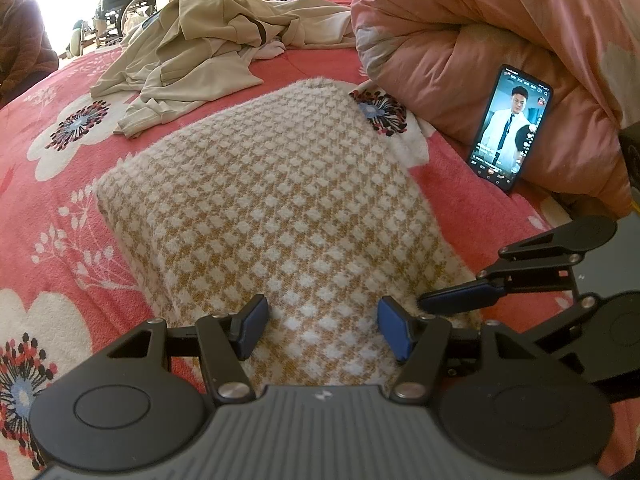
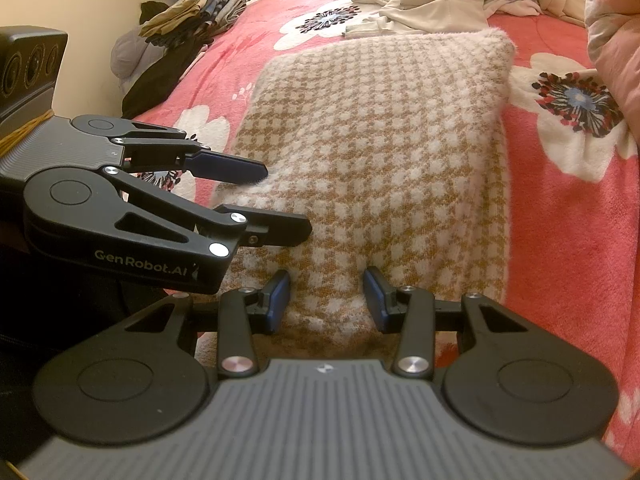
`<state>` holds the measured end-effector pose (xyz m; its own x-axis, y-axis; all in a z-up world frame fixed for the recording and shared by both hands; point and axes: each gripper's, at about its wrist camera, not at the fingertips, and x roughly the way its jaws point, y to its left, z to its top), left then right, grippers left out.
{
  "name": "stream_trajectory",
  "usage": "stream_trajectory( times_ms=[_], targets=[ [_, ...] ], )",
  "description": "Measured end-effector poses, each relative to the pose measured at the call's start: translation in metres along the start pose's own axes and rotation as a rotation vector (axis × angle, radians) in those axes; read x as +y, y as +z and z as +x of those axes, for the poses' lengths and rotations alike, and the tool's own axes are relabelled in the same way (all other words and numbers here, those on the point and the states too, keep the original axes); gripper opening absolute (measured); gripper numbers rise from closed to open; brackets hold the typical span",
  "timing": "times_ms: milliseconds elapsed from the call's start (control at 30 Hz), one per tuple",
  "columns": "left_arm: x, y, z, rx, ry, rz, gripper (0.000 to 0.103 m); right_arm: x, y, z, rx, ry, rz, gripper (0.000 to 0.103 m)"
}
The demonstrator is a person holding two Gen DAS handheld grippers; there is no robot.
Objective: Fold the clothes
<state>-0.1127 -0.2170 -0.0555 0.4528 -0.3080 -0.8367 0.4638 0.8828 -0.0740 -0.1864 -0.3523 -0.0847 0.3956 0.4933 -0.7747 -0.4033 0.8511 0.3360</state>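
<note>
A folded knit sweater (image 1: 280, 200) with a tan and white check lies flat on the pink flowered bedspread (image 1: 60, 240). My left gripper (image 1: 322, 320) is at its near edge, and the blue pads press a hump of the knit between them. In the right wrist view the same sweater (image 2: 380, 140) runs away from my right gripper (image 2: 328, 296), which pinches the near hem, with creases at both pads. The left gripper (image 2: 286, 202) shows there from the side, astride the sweater's near left corner. One blue finger (image 1: 460, 298) of the right gripper rests on the sweater's right edge.
Crumpled beige clothes (image 1: 192, 52) lie beyond the sweater. A rolled pink quilt (image 1: 480, 40) fills the right side, with a lit phone (image 1: 510, 128) leaning on it. Folded clothes (image 2: 196, 16) are stacked by the wall. A person's sleeve (image 1: 20, 40) is at far left.
</note>
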Motion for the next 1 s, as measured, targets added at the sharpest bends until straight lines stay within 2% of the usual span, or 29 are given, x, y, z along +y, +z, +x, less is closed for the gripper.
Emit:
stream_trajectory(
  times_ms=[1000],
  targets=[
    [-0.0018,0.001,0.001,0.002,0.004,0.01,0.063,-0.0009,0.0026,0.0013,0.004,0.001,-0.008,0.04]
  ],
)
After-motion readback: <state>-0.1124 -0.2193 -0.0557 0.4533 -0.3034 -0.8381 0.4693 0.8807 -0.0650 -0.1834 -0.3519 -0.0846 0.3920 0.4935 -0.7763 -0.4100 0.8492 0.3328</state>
